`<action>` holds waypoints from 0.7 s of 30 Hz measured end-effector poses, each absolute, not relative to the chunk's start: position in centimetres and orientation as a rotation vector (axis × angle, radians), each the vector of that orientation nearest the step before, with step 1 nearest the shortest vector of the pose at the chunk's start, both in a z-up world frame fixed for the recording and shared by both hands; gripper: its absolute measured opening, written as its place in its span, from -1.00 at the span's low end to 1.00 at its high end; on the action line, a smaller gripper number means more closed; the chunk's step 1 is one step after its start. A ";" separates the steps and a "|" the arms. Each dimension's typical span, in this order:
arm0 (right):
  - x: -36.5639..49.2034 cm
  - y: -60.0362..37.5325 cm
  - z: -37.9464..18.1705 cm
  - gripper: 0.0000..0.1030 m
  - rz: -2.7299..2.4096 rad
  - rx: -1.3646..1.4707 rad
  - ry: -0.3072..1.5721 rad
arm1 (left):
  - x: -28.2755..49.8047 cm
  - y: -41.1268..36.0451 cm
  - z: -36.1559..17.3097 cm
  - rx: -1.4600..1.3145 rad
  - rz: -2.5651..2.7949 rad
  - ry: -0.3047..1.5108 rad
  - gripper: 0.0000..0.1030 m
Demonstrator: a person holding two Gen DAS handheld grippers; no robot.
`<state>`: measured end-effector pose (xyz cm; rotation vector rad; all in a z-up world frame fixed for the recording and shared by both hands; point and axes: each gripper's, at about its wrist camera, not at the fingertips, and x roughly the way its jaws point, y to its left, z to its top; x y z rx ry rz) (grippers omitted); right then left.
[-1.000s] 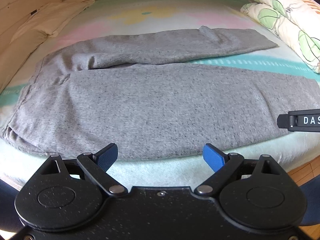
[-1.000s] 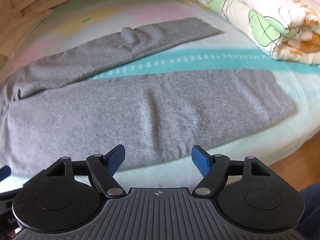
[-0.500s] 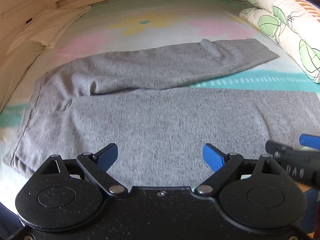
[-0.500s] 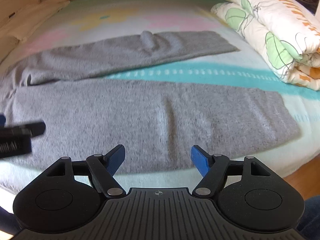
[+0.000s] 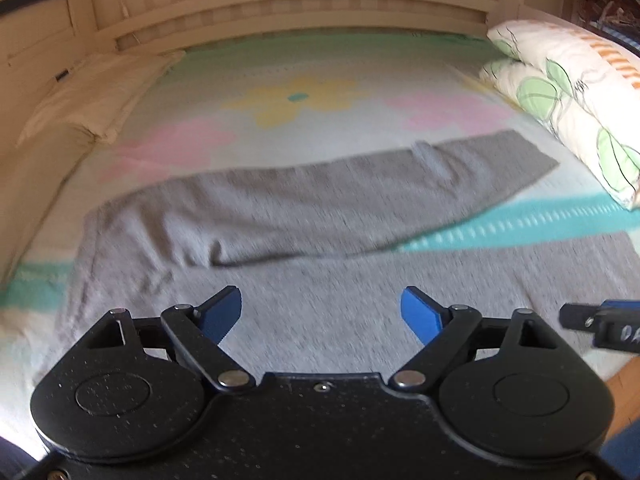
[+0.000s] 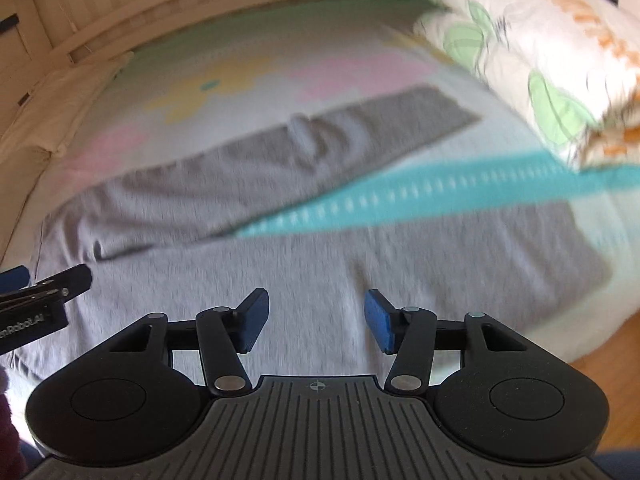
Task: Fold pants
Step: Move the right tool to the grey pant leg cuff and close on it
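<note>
Grey pants [image 5: 304, 216] lie flat on the bed, waistband at the left, both legs stretching right and spread apart in a V. They also show in the right wrist view [image 6: 248, 184]. My left gripper [image 5: 321, 312] is open and empty, over the near leg close to the crotch. My right gripper [image 6: 316, 320] is open and empty, over the middle of the near leg. Each gripper shows at the edge of the other's view: the right one in the left wrist view [image 5: 600, 322], the left one in the right wrist view [image 6: 40, 292]. Both views are motion-blurred.
The bed sheet [image 5: 296, 96] is pastel with a flower print and a teal band [image 6: 420, 196]. A folded floral quilt [image 5: 568, 92] lies at the right. A cream pillow [image 5: 92, 92] lies at the far left. A wooden headboard [image 5: 280, 4] stands behind. Wood floor [image 6: 600, 364] shows by the bed's near right edge.
Both grippers have moved forward and up over the near leg, so more of the bed and headboard shows. Both stay open. The pants have not moved.
</note>
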<state>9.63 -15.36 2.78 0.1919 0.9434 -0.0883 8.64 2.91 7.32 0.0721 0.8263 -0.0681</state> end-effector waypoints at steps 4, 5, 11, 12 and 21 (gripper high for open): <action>12.3 -16.6 2.9 0.00 -0.082 0.217 0.940 | 10.4 3.3 9.4 0.073 -0.037 0.804 0.71; 13.2 -16.8 2.7 0.00 -0.085 0.220 0.952 | 11.0 3.4 9.8 0.071 -0.036 0.799 0.71; 17.7 -18.0 0.9 0.00 -0.136 0.237 0.991 | 14.8 4.2 10.4 0.055 -0.028 0.760 0.70; 18.3 -18.3 0.7 0.00 -0.143 0.249 0.996 | 15.4 4.3 10.4 0.058 -0.025 0.757 0.68; 24.2 -20.2 -1.2 0.00 -0.219 0.297 1.040 | 21.9 5.5 8.2 0.050 0.016 0.778 0.57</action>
